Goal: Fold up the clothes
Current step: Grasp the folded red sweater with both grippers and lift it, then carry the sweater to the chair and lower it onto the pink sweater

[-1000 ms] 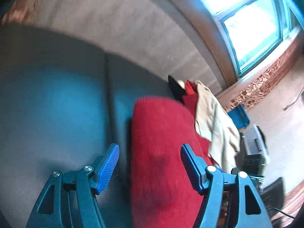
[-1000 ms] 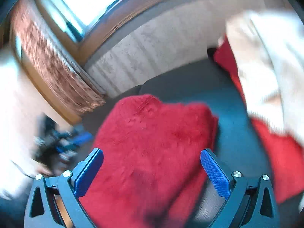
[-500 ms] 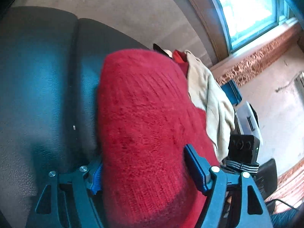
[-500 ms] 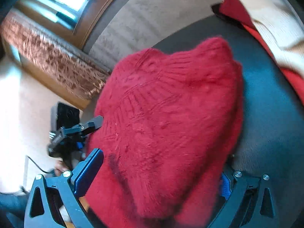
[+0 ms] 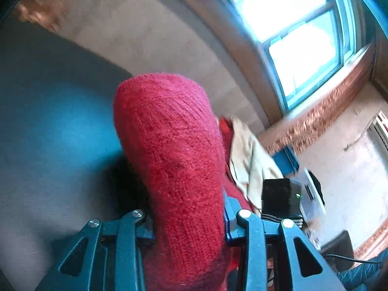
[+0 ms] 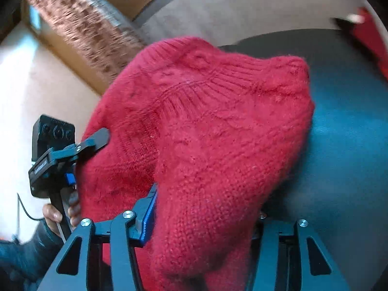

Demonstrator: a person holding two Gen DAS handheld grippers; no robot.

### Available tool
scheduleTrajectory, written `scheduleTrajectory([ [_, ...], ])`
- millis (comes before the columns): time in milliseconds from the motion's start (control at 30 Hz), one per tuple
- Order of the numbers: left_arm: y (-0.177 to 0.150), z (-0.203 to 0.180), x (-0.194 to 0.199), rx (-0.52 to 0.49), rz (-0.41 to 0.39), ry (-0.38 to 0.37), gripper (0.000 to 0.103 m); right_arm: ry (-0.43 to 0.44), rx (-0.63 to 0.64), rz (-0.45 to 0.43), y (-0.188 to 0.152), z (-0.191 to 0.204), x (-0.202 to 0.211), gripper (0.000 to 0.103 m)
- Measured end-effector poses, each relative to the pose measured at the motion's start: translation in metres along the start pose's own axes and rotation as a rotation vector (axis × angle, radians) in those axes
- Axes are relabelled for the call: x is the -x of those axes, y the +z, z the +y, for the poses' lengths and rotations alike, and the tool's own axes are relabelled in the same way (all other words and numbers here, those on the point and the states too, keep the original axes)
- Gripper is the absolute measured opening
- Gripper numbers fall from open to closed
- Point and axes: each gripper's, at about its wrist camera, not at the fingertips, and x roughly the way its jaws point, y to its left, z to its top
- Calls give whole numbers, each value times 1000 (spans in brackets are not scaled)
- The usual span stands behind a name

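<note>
**Both grippers clamped on the red knit sweater**

The left gripper (image 5: 188, 220) has its two fingers closed in on a thick roll of the red sweater (image 5: 174, 150), which bulges up between them and hides the pads almost wholly; only a sliver of the blue pad on the right finger shows. The right gripper (image 6: 203, 208) is likewise clenched on the same sweater (image 6: 208, 131): its blue left pad (image 6: 149, 214) presses into the wool, while the other finger is buried under the fabric. In the right wrist view the left gripper (image 6: 93, 143) shows at the sweater's far edge, with one dark finger lying over the knit, and a hand (image 6: 60, 214) grips its handle below.

The sweater hangs bunched between the two grippers above the dark sofa seat (image 5: 48, 126), its ribbed band facing up in the right wrist view. Beyond it, on the seat, lies a cream garment (image 5: 249, 160) over more red cloth (image 5: 224, 127). Behind the sofa is the beige backrest (image 5: 135, 36), and further back a bright window (image 5: 298, 29).
</note>
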Motion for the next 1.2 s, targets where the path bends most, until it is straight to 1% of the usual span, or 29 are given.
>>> scheduleTrajectory([
  [100,14,14,77,14,-160,74,36,108,61,25,26,50,-43,52],
  [200,29,29,154,28,-320,149,36,217,158,45,59,115,-87,52],
  [267,35,40,201,43,-417,205,36,287,249,65,83,169,-119,52],
  [333,42,59,240,85,-497,270,36,342,335,91,107,224,-156,52],
  [400,48,78,278,131,-574,337,36,363,387,124,121,267,-193,52],
  [433,50,93,293,175,-598,382,36,374,413,140,129,288,-211,52],
  [500,50,133,314,290,-615,465,36,376,446,180,139,324,-250,52],
  [533,50,153,323,349,-620,510,36,357,452,206,140,336,-272,52],
  [600,39,198,330,489,-602,648,36,282,461,281,134,345,-320,52],
  [633,28,219,331,547,-605,670,41,245,465,318,131,349,-344,53],
  [667,20,234,333,569,-617,616,41,214,468,350,128,352,-365,55],
  [700,16,237,334,572,-630,581,41,218,465,354,125,349,-377,58],
  [733,19,230,332,553,-618,597,42,223,461,356,121,346,-386,61],
  [800,25,218,328,519,-596,623,43,248,459,332,121,342,-389,62],
  [867,31,215,336,556,-574,608,46,244,484,338,122,341,-386,62],
  [900,31,212,343,571,-572,624,47,237,497,342,126,340,-383,63],
  [967,29,194,360,543,-604,729,48,210,532,345,138,342,-376,65],
  [1000,28,184,370,517,-624,786,47,181,568,316,142,346,-368,69],
  [1067,30,161,388,442,-682,892,48,136,677,207,146,358,-343,69],
  [1133,43,151,393,354,-733,857,50,144,763,100,146,372,-320,70],
  [1167,51,147,394,313,-752,839,50,182,797,68,145,381,-311,70],
  [1200,63,149,387,286,-742,824,50,221,827,65,142,392,-308,72],
])
